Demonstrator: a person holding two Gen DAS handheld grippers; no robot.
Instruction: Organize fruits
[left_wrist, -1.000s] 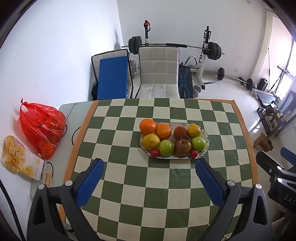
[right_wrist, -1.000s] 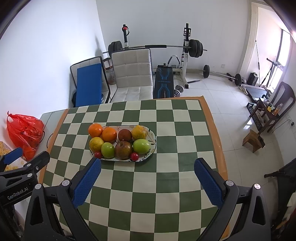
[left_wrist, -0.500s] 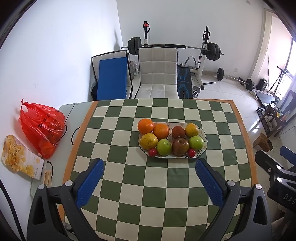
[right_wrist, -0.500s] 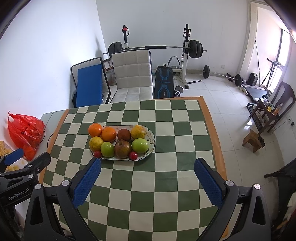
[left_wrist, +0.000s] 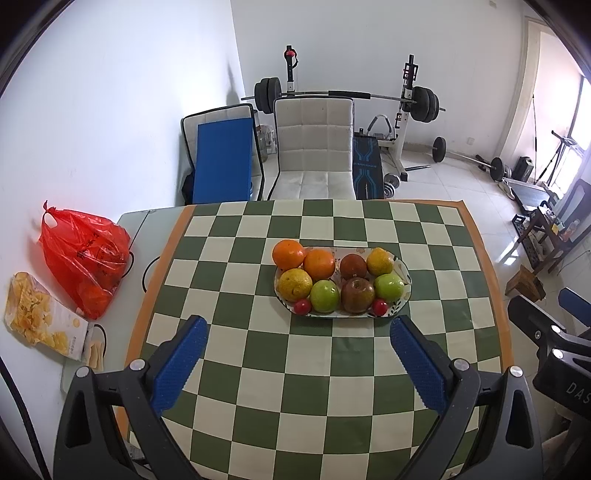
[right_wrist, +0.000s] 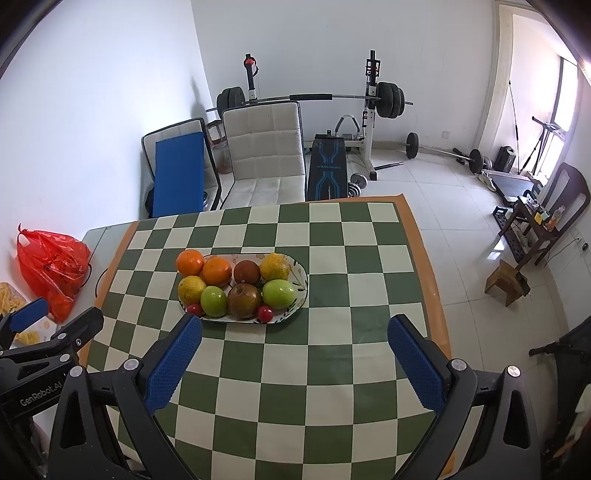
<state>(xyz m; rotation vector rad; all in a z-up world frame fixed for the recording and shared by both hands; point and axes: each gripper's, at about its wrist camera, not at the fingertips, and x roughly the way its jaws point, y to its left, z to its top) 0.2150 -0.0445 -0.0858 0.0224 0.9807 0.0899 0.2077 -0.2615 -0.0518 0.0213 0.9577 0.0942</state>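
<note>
Currently both the left tongs (left_wrist: 297, 328) and right tongs (right_wrist: 294, 328) hover wide apart and empty above the checkered counter (left_wrist: 332, 369). Oranges, green apples, brown fruits and two small red ones fill the oval plate (left_wrist: 405, 291) mid-counter; a red plastic bag (left_wrist: 83, 258) sits left.
</note>
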